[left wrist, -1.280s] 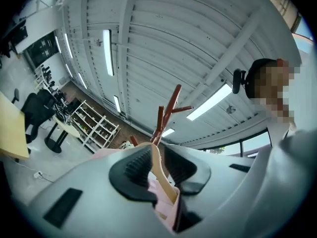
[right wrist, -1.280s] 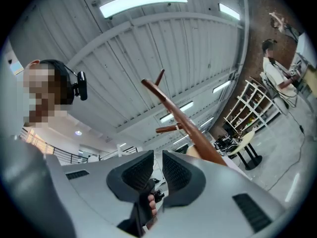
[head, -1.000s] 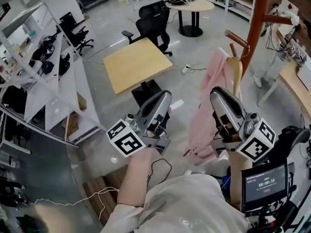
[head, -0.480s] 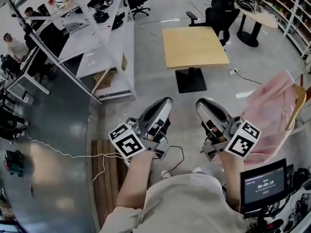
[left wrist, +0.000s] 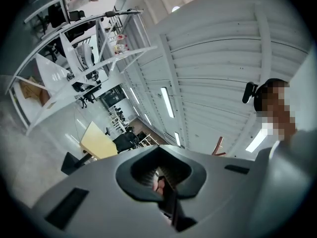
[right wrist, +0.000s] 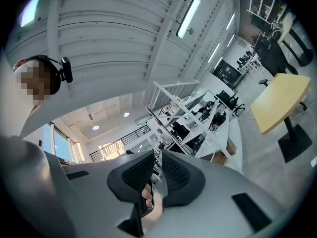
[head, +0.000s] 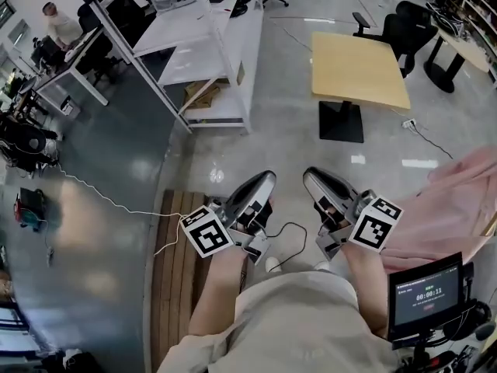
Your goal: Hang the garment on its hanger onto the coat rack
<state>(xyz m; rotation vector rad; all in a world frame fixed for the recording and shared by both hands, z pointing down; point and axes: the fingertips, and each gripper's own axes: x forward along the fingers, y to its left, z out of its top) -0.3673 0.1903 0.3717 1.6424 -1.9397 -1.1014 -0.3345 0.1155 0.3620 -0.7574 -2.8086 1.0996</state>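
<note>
Pale pink soft fabric garment (head: 454, 208), 3 o'clock: likely light, limp, best lifted by its hanger, apparently off-frame; left gripper (head: 264, 181), right gripper (head: 312, 177) closed, empty.

A glossy grey floor (head: 256, 146) fills the room. At 1 o'clock stands a square wooden table (head: 359, 70), with black office chairs (head: 404, 33) behind it. White shelving racks (head: 203, 49) run from 10 to 12 o'clock. A slatted wooden platform (head: 175, 286) lies at 7 o'clock. Overhead, strip lights (left wrist: 167, 102) line a white ribbed ceiling (left wrist: 223, 58).
</note>
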